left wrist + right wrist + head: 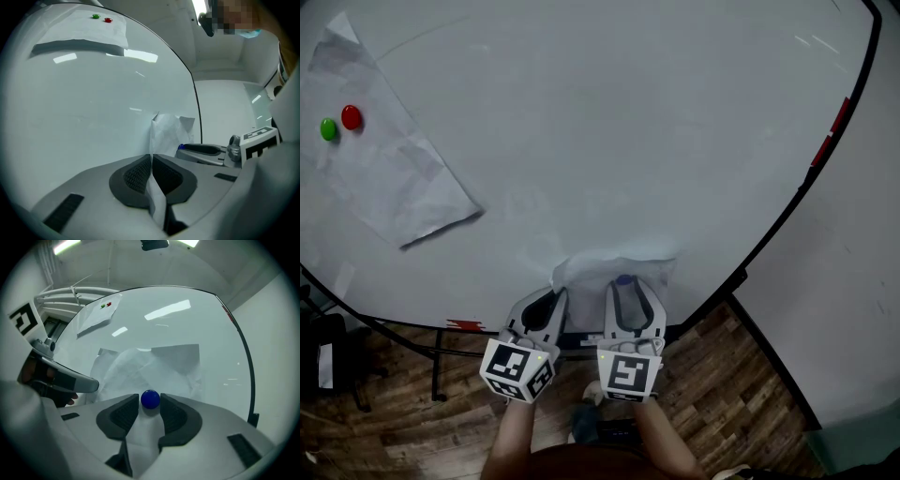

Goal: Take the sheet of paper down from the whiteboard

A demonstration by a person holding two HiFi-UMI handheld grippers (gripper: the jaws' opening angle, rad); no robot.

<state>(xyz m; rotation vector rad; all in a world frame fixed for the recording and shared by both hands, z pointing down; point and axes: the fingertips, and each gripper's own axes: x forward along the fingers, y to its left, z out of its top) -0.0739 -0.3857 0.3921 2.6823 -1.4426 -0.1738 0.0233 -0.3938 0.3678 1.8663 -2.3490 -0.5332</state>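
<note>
A crumpled white sheet of paper (pixel 609 267) lies against the whiteboard (pixel 628 122) near its lower edge. My left gripper (pixel 553 292) is shut on the sheet's left edge; in the left gripper view the paper (pixel 166 131) runs between the two pads. A blue magnet (pixel 150 399) sits on the paper (pixel 150 364). The fingertips of my right gripper (pixel 150 401) stand on either side of the magnet, open, with a thin gap showing. In the head view the right gripper (pixel 623 281) is beside the left one, both pointing at the board.
A second sheet (pixel 384 159) hangs at the board's upper left under a red magnet (pixel 352 117) and a green magnet (pixel 329 129). The board's black frame (pixel 787 211) curves down the right side. A wood floor (pixel 712 375) and the stand's legs (pixel 436 361) lie below.
</note>
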